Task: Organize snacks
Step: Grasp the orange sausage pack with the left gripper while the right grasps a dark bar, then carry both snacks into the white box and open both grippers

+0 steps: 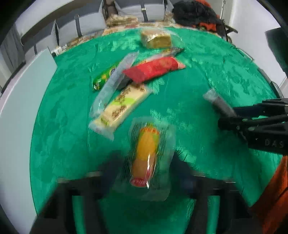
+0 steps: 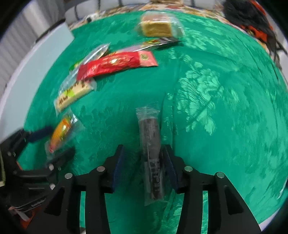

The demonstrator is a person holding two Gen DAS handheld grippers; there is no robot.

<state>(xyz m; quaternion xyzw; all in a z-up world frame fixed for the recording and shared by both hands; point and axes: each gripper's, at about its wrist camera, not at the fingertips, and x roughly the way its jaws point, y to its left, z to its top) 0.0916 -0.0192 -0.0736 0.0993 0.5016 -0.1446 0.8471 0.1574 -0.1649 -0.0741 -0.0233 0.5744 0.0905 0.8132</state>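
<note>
An orange snack (image 1: 146, 153) in a clear wrapper lies lengthwise between my left gripper's (image 1: 146, 158) blurred fingers, whose pads press on the wrapper's sides. The right wrist view shows that gripper (image 2: 60, 140) at the left, shut on the orange snack (image 2: 60, 131). A dark bar (image 2: 150, 142) in clear wrap lies on the green cloth (image 2: 225, 126) between my right gripper's (image 2: 144, 151) fingers. The right pad is against it and the left pad stands apart, so the gripper is open. In the left wrist view the right gripper (image 1: 227, 117) and dark bar (image 1: 218, 102) are at the right.
A loose pile lies mid-table: a red pack (image 1: 154, 70), a cream pack (image 1: 122, 106), a green pack (image 1: 103, 78) and a long clear packet (image 1: 113, 84). A wrapped sponge cake (image 1: 155, 39) sits farther back. A pale board (image 1: 21, 108) borders the left, and dark clothes (image 1: 196, 14) lie at the back right.
</note>
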